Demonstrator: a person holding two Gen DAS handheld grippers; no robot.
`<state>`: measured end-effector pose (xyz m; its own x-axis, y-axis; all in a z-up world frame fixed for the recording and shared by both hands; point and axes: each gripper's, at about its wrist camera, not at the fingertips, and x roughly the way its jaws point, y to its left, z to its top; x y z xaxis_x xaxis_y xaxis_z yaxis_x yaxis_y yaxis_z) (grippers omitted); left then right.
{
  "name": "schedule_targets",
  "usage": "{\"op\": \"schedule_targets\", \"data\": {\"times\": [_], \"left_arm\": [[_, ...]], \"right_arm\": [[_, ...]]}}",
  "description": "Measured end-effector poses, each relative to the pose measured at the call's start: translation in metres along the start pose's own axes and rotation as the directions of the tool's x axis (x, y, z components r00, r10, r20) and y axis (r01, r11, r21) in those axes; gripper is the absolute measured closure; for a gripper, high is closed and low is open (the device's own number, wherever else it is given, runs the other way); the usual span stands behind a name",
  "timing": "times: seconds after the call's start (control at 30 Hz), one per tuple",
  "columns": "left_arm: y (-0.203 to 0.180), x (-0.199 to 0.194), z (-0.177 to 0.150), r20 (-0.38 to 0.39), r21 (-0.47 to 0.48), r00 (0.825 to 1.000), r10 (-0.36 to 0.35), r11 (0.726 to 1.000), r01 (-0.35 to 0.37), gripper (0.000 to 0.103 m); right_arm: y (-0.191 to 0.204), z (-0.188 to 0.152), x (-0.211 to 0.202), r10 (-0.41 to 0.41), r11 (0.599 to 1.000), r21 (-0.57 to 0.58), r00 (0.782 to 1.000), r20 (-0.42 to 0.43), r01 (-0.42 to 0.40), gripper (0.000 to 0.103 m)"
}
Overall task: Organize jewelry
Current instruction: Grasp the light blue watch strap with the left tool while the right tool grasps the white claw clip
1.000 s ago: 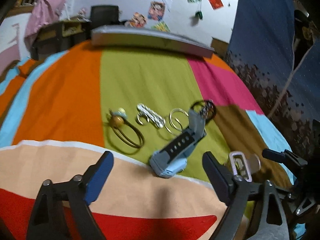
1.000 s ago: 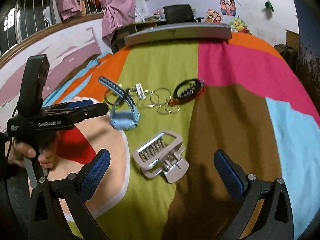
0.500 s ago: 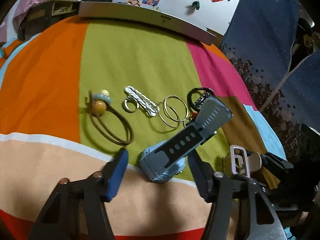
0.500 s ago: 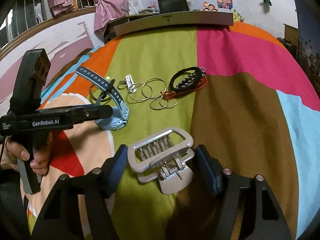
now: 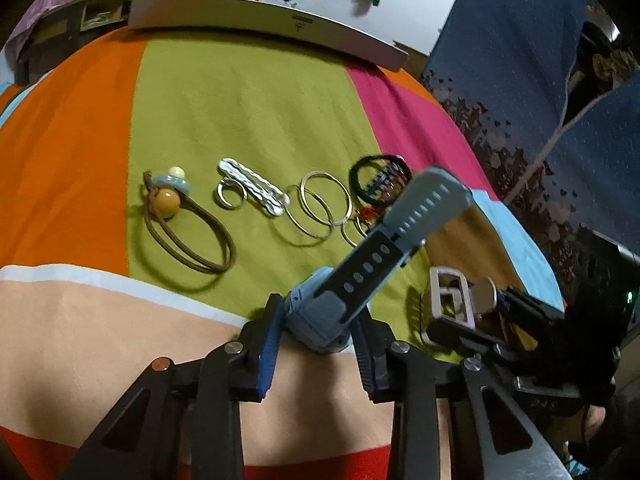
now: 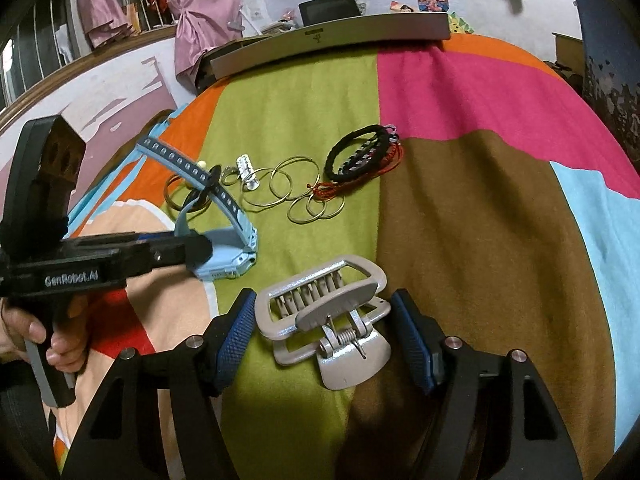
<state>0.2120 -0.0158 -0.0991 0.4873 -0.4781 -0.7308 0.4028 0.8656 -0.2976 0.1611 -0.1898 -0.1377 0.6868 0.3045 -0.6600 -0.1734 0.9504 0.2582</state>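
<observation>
On the bed's patchwork bedspread (image 5: pixel 240 112), both tongs have come in and narrowed since a second ago, when each hung wide apart above its target. That puts the job, by my reading, at the grasp itself, with lifting and sorting yet to come.

Largest of the pieces is the blue watch (image 5: pixel 320 320), at the near edge of the green patch where it meets the peach one. The left tongs (image 5: pixel 314 344) now press their pads against both sides of its case, clenched on it. Its long axis runs along the strap, which rises tilted up and away to the right, free end over the bangles (image 5: pixel 320 208).

Next is the silver hair claw (image 6: pixel 324 320), lying flat where green meets brown, teeth pointing away, spring and thumb tab toward the camera. The right tongs (image 6: pixel 326 344) bracket it; the left pad touches, the right stands just beside, so not yet fully gripping.
</observation>
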Motion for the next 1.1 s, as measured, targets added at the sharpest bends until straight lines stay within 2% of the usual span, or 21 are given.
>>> {"op": "schedule_targets", "data": {"times": [0.17, 0.27, 0.53, 0.73, 0.77, 0.8, 0.93, 1.1], "left_arm": [[-0.005, -0.002, -0.001, -0.005, 0.005, 1.000, 0.028, 1.000, -0.028, 0.073], [-0.004, -0.004, 0.000, 0.006, -0.019, 0.999, 0.047, 0.999, -0.047, 0.081], [0.003, -0.012, -0.002, -0.012, -0.124, 1.000, -0.013, 0.992, 0.012, 0.082], [0.005, -0.026, -0.003, -0.019, -0.224, 0.997, -0.071, 0.972, 0.065, 0.084], [0.007, -0.028, -0.002, -0.012, -0.237, 0.997, -0.071, 0.969, 0.067, 0.095], [0.008, -0.027, 0.001, -0.022, -0.244, 0.998, -0.062, 0.968, 0.055, 0.097], [0.009, -0.029, 0.005, -0.007, -0.237, 0.999, -0.046, 0.971, 0.043, 0.098], [0.013, -0.023, 0.005, -0.042, -0.256, 0.998, -0.041, 0.966, 0.029, 0.098]], "right_arm": [[-0.001, -0.003, -0.003, -0.007, 1.000, 0.008, 1.000, 0.018, 0.007, 0.040], [0.000, -0.003, -0.007, -0.009, 1.000, 0.013, 0.999, 0.036, 0.008, 0.040], [-0.003, -0.003, -0.008, -0.007, 1.000, 0.027, 0.999, 0.047, 0.006, 0.040], [-0.006, -0.001, -0.012, 0.000, 0.999, 0.048, 0.998, 0.059, -0.003, 0.040], [-0.007, 0.001, -0.013, 0.003, 0.998, 0.057, 0.998, 0.064, -0.007, 0.040], [-0.007, 0.004, -0.014, 0.007, 0.998, 0.065, 0.997, 0.071, -0.012, 0.040], [-0.007, 0.012, -0.014, 0.006, 0.998, 0.065, 0.997, 0.078, -0.011, 0.040], [-0.004, 0.017, -0.015, 0.011, 0.999, 0.048, 0.997, 0.079, -0.015, 0.040]]}}
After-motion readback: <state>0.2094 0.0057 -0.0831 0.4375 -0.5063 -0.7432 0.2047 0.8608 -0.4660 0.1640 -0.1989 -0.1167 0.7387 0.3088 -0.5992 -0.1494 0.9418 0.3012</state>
